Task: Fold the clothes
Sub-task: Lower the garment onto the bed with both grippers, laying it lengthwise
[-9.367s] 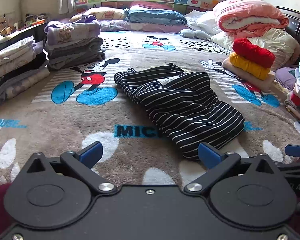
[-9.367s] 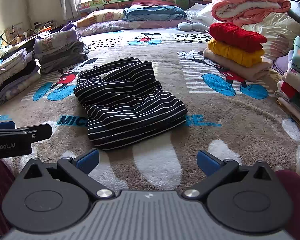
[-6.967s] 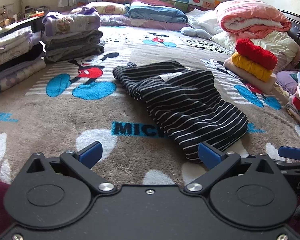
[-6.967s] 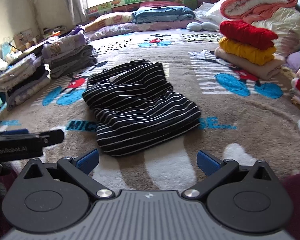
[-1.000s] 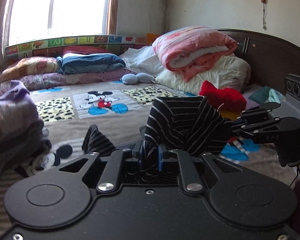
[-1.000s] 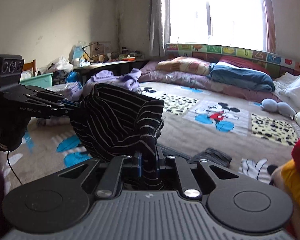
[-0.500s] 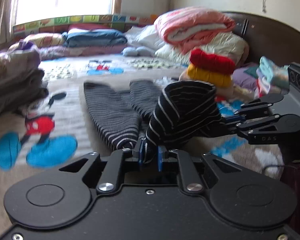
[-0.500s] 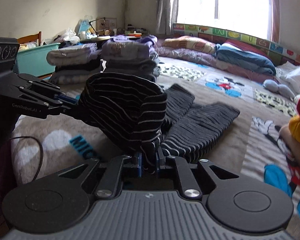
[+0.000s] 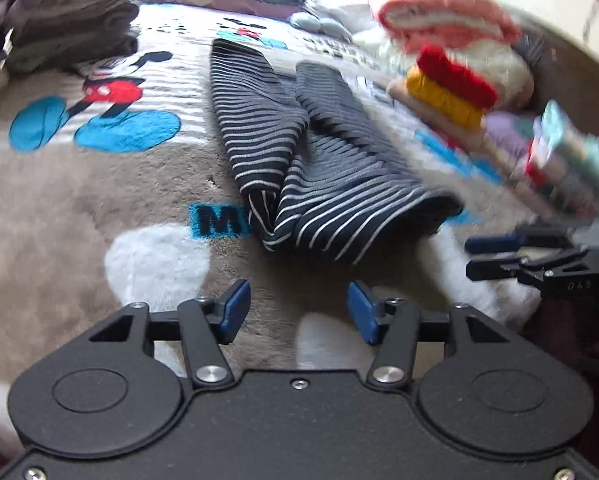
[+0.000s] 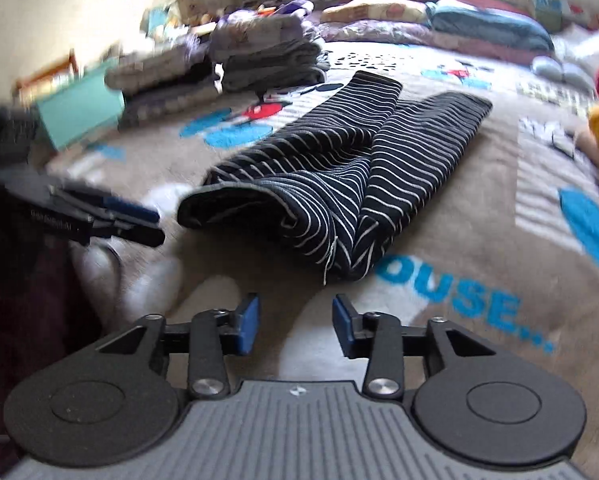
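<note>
Both your tongs are standing open, nothing between the pads. L tongs (image 9: 297,312) are hovering over the blanket (image 9: 99,208), just short of the near edge of the pants (image 9: 319,168). R tongs (image 10: 293,320) are likewise hovering just short of the pants (image 10: 339,168), off the near corner. Neither is touching the cloth.

Pants: dark w/ thin white stripes, lying on the bed over the blanket's Mickey print. Two legs are running side by side away from you, touching along most of their length; far ends are lying flat. Near end is bunching up, w/ the waist gaping open in a fold toward the L side in the R view. A loose thread is hanging off the near corner in the R view.

In the L view, R tongs (image 9: 495,256) are showing at the right edge, pads slightly apart, near the pants' right corner. In the R view, L tongs (image 10: 139,224) are showing at the left, blurred, near the gaping end.

Around: folded stack (image 10: 267,52) at far left of the bed; red and yellow stack (image 9: 451,88) at right, well apart from the pants. L view is motion-blurred on its right side.
</note>
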Motion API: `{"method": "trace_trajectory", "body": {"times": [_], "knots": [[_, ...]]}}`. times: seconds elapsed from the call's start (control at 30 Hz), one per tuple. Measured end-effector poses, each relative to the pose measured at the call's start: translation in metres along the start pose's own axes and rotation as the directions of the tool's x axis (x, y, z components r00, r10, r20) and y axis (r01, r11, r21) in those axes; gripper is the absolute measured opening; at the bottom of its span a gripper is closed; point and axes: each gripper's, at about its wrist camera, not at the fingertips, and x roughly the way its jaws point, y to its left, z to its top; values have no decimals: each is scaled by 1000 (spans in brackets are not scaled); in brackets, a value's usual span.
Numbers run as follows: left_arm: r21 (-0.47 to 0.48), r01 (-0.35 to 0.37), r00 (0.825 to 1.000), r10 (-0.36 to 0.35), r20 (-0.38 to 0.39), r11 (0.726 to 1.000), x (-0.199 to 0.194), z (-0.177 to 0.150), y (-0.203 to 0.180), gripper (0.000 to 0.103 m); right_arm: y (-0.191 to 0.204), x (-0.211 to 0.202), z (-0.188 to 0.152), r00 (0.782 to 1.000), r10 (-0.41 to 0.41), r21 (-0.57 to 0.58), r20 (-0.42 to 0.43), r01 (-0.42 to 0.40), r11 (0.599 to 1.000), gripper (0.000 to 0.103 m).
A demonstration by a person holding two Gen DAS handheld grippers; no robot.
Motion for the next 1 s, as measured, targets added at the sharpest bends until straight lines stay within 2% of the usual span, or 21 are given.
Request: {"method": "trace_trajectory", "body": {"times": [0.07,0.1,0.17,0.23,0.27,0.3,0.33,0.4,0.43,0.53,0.6,0.67,0.7,0.73,0.77,0.8,0.87,0.93,0.97,1.0], "knots": [[-164,63,998,-58,36,984,-8,2,10,64,-18,-10,-1,995,55,184,81,-69,980,56],[-258,87,996,-75,57,962,-11,5,16,68,-29,-13,-3,988,78,293,132,-114,949,60],[-444,119,992,-93,80,888,-8,7,28,69,-52,-16,-8,968,95,493,233,-202,846,69],[-581,149,989,-117,93,800,3,4,36,69,-63,-5,-20,956,76,621,283,-243,745,72],[-616,159,987,-123,100,771,10,2,38,69,-68,2,-26,951,62,676,304,-261,689,72],[-630,165,986,-125,107,759,17,1,37,69,-73,8,-32,945,48,725,324,-280,629,72],[-638,170,985,-126,114,751,24,-1,36,69,-75,16,-39,943,39,756,331,-289,587,72],[-667,182,983,-126,132,722,37,-8,36,69,-75,31,-51,938,26,791,345,-306,530,71],[-686,193,981,-131,142,702,43,-13,37,69,-76,39,-57,935,19,806,353,-314,502,67],[-718,236,972,-149,184,655,58,-25,37,67,-72,51,-61,927,4,805,374,-326,496,57],[-717,262,965,-162,206,646,64,-24,35,67,-69,59,-59,926,13,805,378,-336,488,50],[-714,300,954,-188,234,632,69,-22,34,60,-68,66,-60,921,19,806,388,-349,478,41],[-709,308,951,-198,237,634,72,-21,33,51,-67,69,-61,919,22,803,394,-355,479,34],[-697,305,952,-202,229,649,75,-19,31,42,-66,71,-61,916,24,800,400,-361,479,26],[-678,295,955,-198,219,674,78,-19,30,33,-66,73,-62,914,27,797,405,-368,479,22],[-648,277,960,-182,211,710,77,-18,27,14,-65,68,-61,911,17,788,412,-365,496,17],[-572,231,969,-133,208,787,64,-13,19,12,-63,52,-58,905,-9,765,426,-355,538,13],[-456,219,964,-119,238,863,43,-7,8,12,-60,37,-55,897,-34,741,441,-342,578,11],[-397,203,965,-113,238,895,36,-6,3,12,-59,26,-52,900,-46,723,434,-318,613,10],[-376,190,971,-117,209,907,37,-8,4,12,-58,19,-51,912,-57,708,407,-276,650,10]]}}
